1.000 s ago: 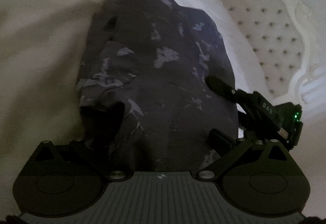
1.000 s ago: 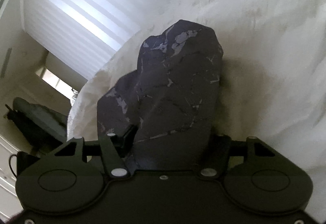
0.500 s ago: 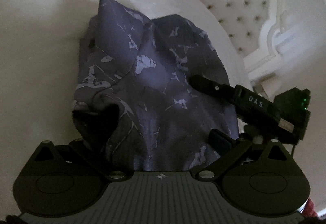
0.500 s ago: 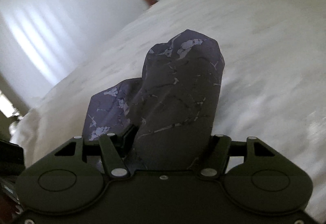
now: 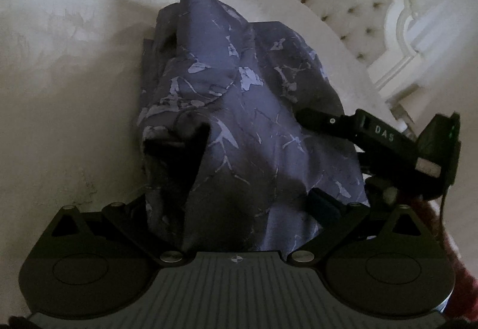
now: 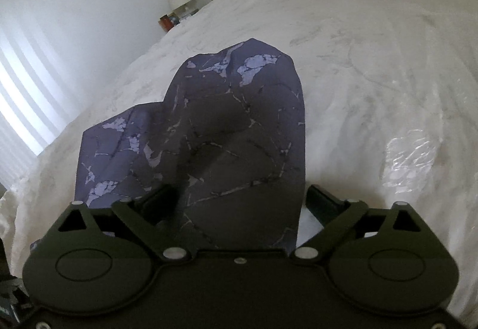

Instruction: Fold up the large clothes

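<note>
Right tongs (image 6: 239,200) have just opened off the garment (image 6: 227,131)

"DAS" on the right gripper (image 5: 343,149) body

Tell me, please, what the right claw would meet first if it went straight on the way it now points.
Most likely the purple patterned cloth, which drapes between the fingers of the right claw and rises straight ahead. The claw has just been opening, with the cloth still between its fingers. Beyond the cloth lies the white bedspread; depth is hard to judge.
</note>
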{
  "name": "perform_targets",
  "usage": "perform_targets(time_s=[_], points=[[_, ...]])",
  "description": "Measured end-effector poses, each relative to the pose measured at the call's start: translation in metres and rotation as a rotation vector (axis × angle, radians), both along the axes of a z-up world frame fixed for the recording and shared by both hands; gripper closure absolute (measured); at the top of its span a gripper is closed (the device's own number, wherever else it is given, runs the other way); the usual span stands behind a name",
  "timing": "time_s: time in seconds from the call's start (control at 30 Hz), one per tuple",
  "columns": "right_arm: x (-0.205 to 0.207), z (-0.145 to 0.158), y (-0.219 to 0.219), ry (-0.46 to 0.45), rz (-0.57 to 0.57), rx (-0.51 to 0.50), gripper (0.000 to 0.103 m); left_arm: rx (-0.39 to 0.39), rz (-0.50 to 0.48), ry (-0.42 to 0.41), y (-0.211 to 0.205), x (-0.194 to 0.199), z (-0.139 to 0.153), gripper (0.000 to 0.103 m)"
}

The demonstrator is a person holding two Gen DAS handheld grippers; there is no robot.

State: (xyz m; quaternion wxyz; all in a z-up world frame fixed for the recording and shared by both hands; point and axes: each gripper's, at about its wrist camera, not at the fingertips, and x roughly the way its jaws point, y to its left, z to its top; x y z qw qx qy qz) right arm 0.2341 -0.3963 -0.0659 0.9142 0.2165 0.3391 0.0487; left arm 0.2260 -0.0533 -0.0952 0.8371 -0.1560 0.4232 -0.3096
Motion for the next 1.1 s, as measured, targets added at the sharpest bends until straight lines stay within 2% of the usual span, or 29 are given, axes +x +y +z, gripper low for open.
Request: perform_targets(time_s=[0.1,0.23,0.6,0.93,1.1], points=[[0.01,0.003,0.007,0.029,-0.006,-0.011,0.001,-0.004,0.018,-0.047,0.003,-0.009,-0.002,0.0],[0.015,0.001,0.003,0.057,-0.009,0.01,0.001,0.002,0.034,-0.079,0.002,-0.011,0.001,0.0],[0.013,0.003,0.005,0.073,-0.022,0.005,0.001,0.023,0.045,-0.066,-0.003,-0.007,0.002,0.0],[-0.015,0.01,0.005,0.087,-0.031,-0.004,0.001,0.038,0.074,-0.021,0.008,-0.018,0.01,0.0],[-0.034,0.01,0.003,0.091,-0.059,0.022,0.001,0.11,0.084,-0.065,0.02,-0.039,0.02,0.0]])
